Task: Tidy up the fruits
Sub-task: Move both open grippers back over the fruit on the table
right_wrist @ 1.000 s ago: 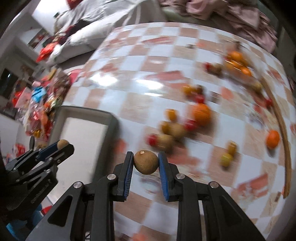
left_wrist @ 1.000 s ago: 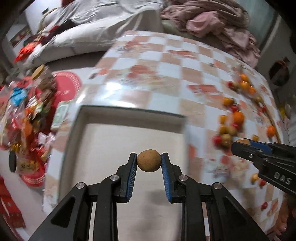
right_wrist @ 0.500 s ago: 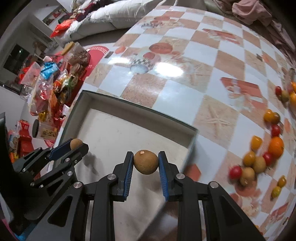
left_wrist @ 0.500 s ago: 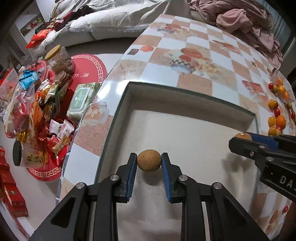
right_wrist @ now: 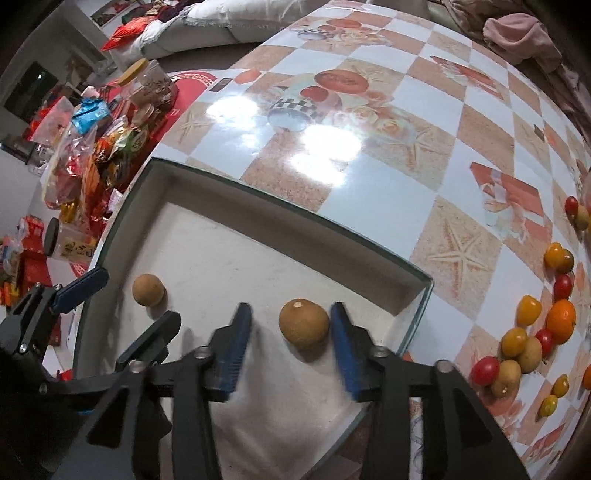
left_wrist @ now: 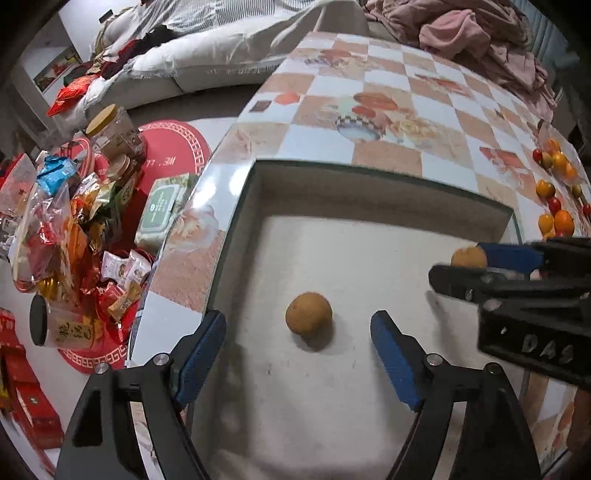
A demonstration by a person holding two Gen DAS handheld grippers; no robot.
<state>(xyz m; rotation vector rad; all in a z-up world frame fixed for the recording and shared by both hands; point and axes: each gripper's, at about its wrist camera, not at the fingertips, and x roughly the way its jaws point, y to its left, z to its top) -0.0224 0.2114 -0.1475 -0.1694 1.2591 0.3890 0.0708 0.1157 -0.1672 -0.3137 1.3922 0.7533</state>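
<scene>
A grey shallow tray (left_wrist: 369, 173) (right_wrist: 295, 206) sits at the near left corner of the checked table. My left gripper (left_wrist: 297, 317) (right_wrist: 136, 295) hangs over it, its jaws opening wide. A brown round fruit (left_wrist: 308, 319) (right_wrist: 147, 290) lies on the tray floor between them, clear of both pads. My right gripper (right_wrist: 290, 309) (left_wrist: 460, 260) is over the tray's right part, jaws also opening. A second brown fruit (right_wrist: 303, 324) (left_wrist: 469, 257) rests between them, close against the right pad and apart from the left one.
Several loose fruits (right_wrist: 517, 343) (left_wrist: 554, 218), orange, yellow, red and brown, lie on the table right of the tray. Snack bags and jars (left_wrist: 74, 221) crowd the floor beyond the table's left edge. A sofa with pink clothes (left_wrist: 480, 33) stands behind.
Both grippers came over the tray shut on their brown fruits, then spread their jaws. Both fruits now lie on the tray floor.
</scene>
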